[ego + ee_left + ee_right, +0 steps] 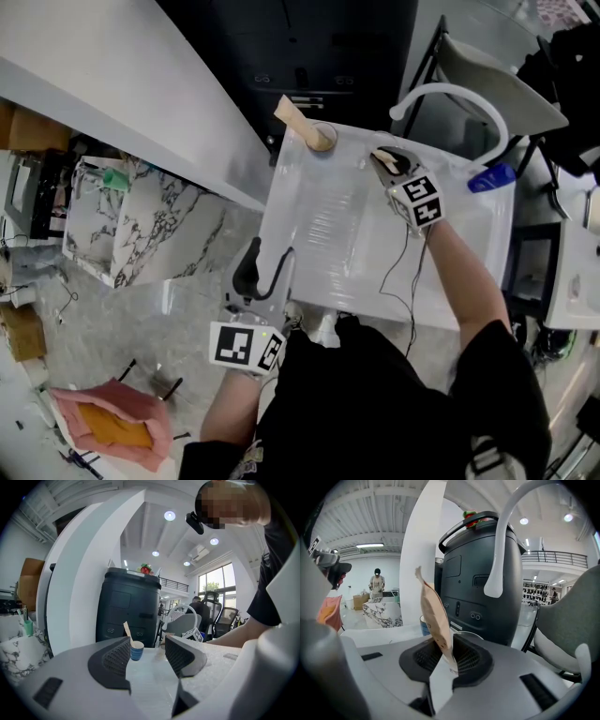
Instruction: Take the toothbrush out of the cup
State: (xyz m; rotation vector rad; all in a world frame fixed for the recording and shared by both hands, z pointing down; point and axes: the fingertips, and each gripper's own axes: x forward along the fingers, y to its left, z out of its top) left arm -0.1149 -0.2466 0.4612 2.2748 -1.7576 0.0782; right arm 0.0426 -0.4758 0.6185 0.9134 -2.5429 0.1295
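Note:
A small blue cup (322, 138) stands at the far edge of the white table (319, 234), with a tan paper-wrapped toothbrush (292, 114) leaning out of it to the left. The left gripper view shows the same cup (136, 651) and toothbrush (126, 630) ahead. My right gripper (386, 165) is to the right of the cup, shut on a second tan paper-wrapped packet (435, 620) that sticks up from its jaws (447, 660). My left gripper (267, 272) hangs at the table's near left edge, open and empty (147, 656).
A dark bin (480, 573) stands behind the table. A white chair (487, 84) with a curved back and a blue object (489, 178) are at the right. A long white counter (112, 84), a marble-patterned box (141, 225) and a pink bag (112, 417) are at the left.

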